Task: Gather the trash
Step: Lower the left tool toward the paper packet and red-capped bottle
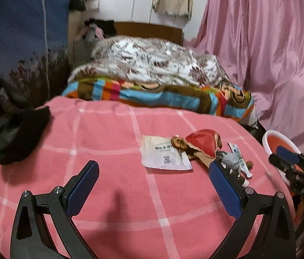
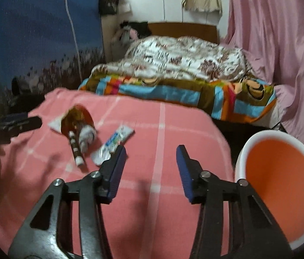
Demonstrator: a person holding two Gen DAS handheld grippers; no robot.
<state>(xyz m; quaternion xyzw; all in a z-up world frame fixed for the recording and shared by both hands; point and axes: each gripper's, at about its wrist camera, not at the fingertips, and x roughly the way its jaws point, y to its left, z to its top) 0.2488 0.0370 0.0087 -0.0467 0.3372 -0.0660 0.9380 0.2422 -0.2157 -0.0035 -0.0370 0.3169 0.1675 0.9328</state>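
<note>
Several scraps lie clustered on the pink checked blanket: a flat white packet, red wrapper and toothpaste tube, all light, limp and best pinched at an edge. Left gripper gapes empty; right gripper stands half-open, empty, beside the orange bin.

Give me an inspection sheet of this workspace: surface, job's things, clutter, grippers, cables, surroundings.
Surface: pink checked blanket on a bed.
Job's things: white packet, red wrapper, toothpaste tube, grey wad and striped stick clustered together; orange bin past the blanket's right edge.
Clutter: dark cloth at left.
Grippers: left gripper open, empty; right gripper open, empty, beside the tube.
Cables: nothing seen.
Surroundings: folded quilts, pink curtain, blue wardrobe, hanging towel.
</note>
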